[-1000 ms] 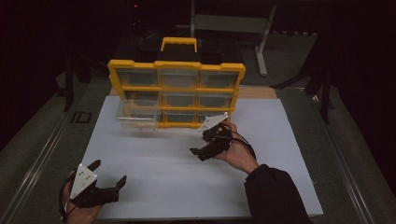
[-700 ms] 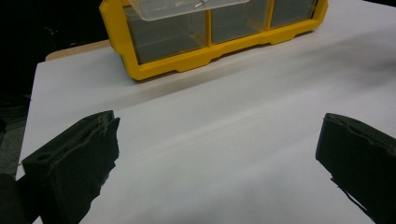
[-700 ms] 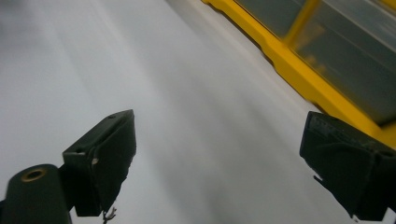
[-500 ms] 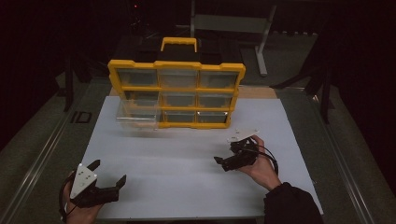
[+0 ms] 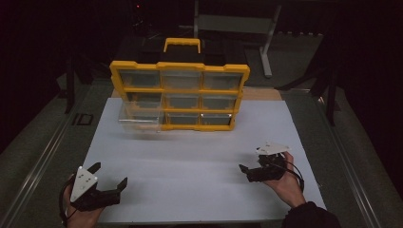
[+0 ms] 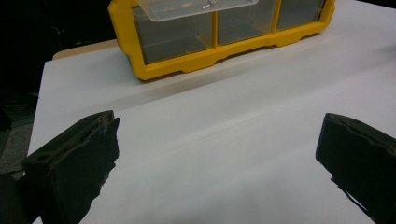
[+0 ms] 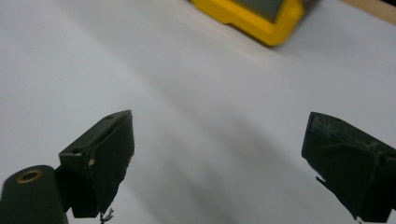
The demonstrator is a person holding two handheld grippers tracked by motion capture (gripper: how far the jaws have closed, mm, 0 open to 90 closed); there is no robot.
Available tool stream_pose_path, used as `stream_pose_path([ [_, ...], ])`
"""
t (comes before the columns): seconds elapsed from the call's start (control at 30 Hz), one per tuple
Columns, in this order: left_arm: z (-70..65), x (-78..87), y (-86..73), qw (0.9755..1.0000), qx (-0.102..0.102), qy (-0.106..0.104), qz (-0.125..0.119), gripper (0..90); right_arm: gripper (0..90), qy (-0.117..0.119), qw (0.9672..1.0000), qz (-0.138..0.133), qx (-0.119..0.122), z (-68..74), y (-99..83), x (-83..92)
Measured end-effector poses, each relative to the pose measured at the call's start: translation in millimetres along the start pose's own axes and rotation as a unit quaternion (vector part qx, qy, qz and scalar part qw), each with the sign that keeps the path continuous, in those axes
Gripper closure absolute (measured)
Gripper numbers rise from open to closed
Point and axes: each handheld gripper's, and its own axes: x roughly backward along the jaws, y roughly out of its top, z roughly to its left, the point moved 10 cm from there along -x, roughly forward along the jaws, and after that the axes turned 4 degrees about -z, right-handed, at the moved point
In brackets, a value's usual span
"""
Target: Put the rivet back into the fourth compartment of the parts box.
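One yellow organizer, nine compartments, one clear drawer pulled out. Two hand-held grippers, left and right, both open, empty, near it.

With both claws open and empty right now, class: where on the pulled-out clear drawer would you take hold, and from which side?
Grip the front lip of the clear drawer, coming from the person's side of the table. It juts forward from the left column of the yellow organizer, so its front edge stands free, while the frame encloses its rear. The left claw looks nearer, open wide enough, I would judge.
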Motion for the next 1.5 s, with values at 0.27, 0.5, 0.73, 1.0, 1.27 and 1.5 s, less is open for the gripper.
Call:
stream_pose_path([
  [0.27, 2.5, 1.0, 0.4, 1.0, 0.001, 0.005, -0.001, 0.0, 9.6, -0.032, 0.9973, -0.037, -0.054, -15.0, -35.5, 17.1],
  [0.5, 4.4, 1.8, 1.2, 0.9999, 0.004, 0.009, -0.005, 0.0, 9.5, -0.051, 0.9931, -0.065, -0.083, -22.8, -50.1, 28.1],
  [0.73, 5.7, 2.6, 1.9, 0.9999, 0.005, 0.012, -0.008, 0.0, 9.5, -0.076, 0.9872, -0.096, -0.103, -30.0, -56.4, 39.9],
  [1.0, 8.3, 2.8, 2.4, 0.9998, 0.006, 0.016, -0.011, 0.0, 9.6, -0.11, 0.9804, -0.122, -0.108, -36.3, -58.6, 52.2],
  [1.27, 11.8, 1.7, 2.3, 0.9997, 0.009, 0.02, -0.01, 0.0, 9.6, -0.123, 0.9764, -0.141, -0.108, -41.5, -59.6, 61.0],
  [1.5, 13.3, -0.8, 1.9, 0.9997, 0.01, 0.02, -0.008, 0.0, 9.6, -0.114, 0.9774, -0.145, -0.103, -41.1, -58.8, 60.5],
])
